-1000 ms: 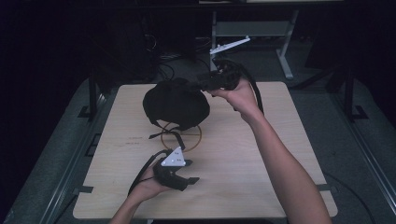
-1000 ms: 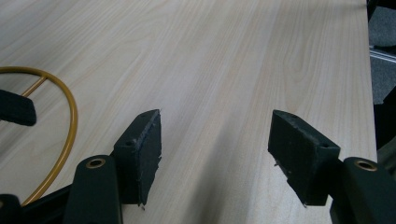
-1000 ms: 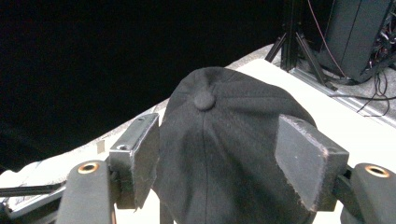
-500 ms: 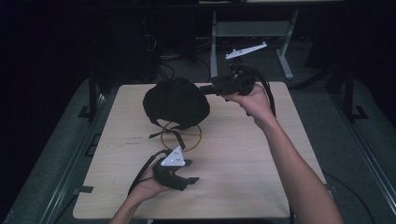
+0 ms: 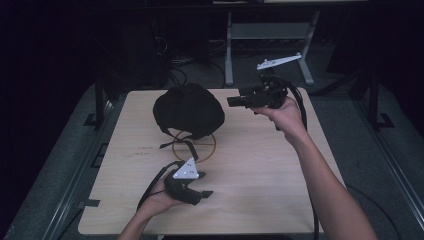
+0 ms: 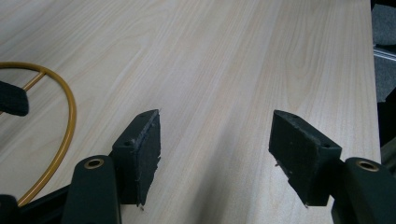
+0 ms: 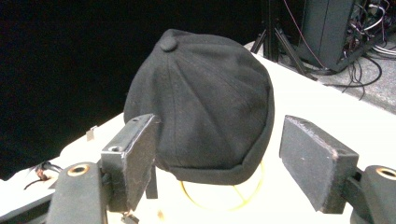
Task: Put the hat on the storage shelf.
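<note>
While the black cap sits over a yellow ring at the tabletop's far left, the right hand-held gripper hangs just right of it, jaws having just been opening, empty. The left hand-held gripper rests near, open.

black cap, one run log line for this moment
black cap: on gold ring stand | right hand-held gripper: open, beside cap, apart | left hand-held gripper: open, empty

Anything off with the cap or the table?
Nothing damaged or spilled. The black cap sits dome-up on a yellow wire ring, and its strap trails loose across that ring. Both grippers are open and clear of it.
</note>
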`<state>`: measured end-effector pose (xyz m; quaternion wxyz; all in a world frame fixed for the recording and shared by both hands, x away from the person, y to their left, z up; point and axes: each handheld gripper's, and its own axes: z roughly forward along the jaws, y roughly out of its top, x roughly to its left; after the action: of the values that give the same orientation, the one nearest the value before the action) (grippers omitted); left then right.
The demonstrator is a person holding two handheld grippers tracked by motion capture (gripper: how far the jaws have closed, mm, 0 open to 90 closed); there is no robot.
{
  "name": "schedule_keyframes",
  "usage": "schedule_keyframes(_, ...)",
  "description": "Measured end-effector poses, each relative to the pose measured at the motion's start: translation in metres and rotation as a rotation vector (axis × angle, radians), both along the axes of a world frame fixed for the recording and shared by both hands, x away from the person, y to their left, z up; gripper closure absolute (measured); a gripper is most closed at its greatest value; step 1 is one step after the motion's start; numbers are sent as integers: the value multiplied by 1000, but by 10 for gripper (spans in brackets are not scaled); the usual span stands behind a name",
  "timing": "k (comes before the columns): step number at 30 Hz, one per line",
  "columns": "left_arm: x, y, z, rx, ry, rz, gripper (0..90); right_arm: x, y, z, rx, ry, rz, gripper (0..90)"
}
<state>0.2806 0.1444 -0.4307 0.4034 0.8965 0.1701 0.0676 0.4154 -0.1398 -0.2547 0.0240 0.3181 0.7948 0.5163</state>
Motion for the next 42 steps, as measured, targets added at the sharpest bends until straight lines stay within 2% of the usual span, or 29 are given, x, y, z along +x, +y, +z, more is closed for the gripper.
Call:
schedule_keyframes(13, 0, 0, -2, -5, 1, 9, 335, -9, -25, -17, 0, 22, -21, 243)
schedule_keyframes(27, 0, -1, -5, 9, 3, 7, 328, -27, -51, -36, 6, 38, -50, 200)
schedule_keyframes(42, -1, -3, -7, 28, 1, 7, 308, -50, -87, -64, 16, 67, -83, 185)
